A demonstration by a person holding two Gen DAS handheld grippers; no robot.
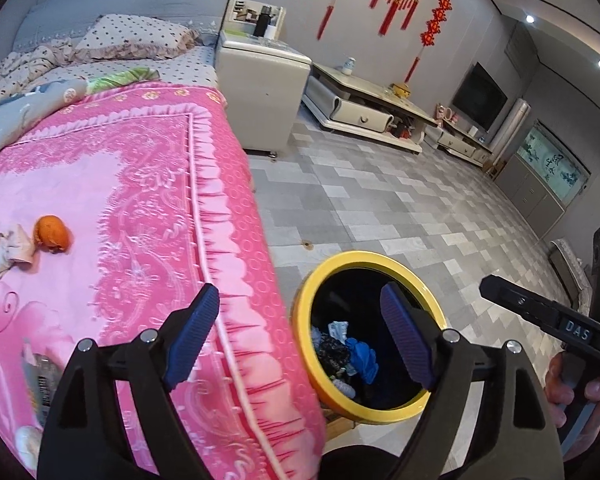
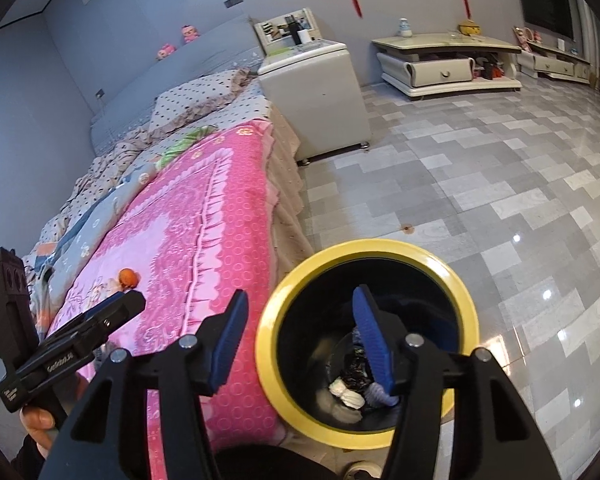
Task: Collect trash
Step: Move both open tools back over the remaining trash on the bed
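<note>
Step in hand: both grippers are hanging empty over the yellow-rimmed bin (image 2: pixel 364 344) beside the bed; I am reading this as the gap between one drop and the next pick.

Bin contents: crumpled wrappers, something blue and something white are lying at the bottom, so part of the collecting looks done.

Trash left: an orange peel (image 1: pixel 52 234) is lying on the pink bedspread (image 1: pixel 148 184), with a crumpled tissue (image 1: pixel 10 250) touching or just beside it. A foil wrapper (image 1: pixel 40 380) and a pale scrap (image 1: pixel 28 442) are sitting near the lower left edge of the left wrist view, too cut off to identify.

Left gripper (image 1: pixel 300 344): jaws are standing wide apart, nothing between the blue pads (image 1: pixel 194 338); it is straddling the bed edge and the bin rim in view, touching neither.

Right gripper (image 2: pixel 302 354): jaws are standing wide apart and holding nothing; one pad is showing against the bin mouth, the other against the bedspread edge.

Next move (judgement): the peel and tissue lie well away from the bin, toward the left gripper's side. It is calling for a reach across the bedspread, a low approach, and a pinch shallow enough to avoid gathering the soft cloth.

Risk (judgement): the tissue is light and may be slipping out of a loose pinch.
</note>
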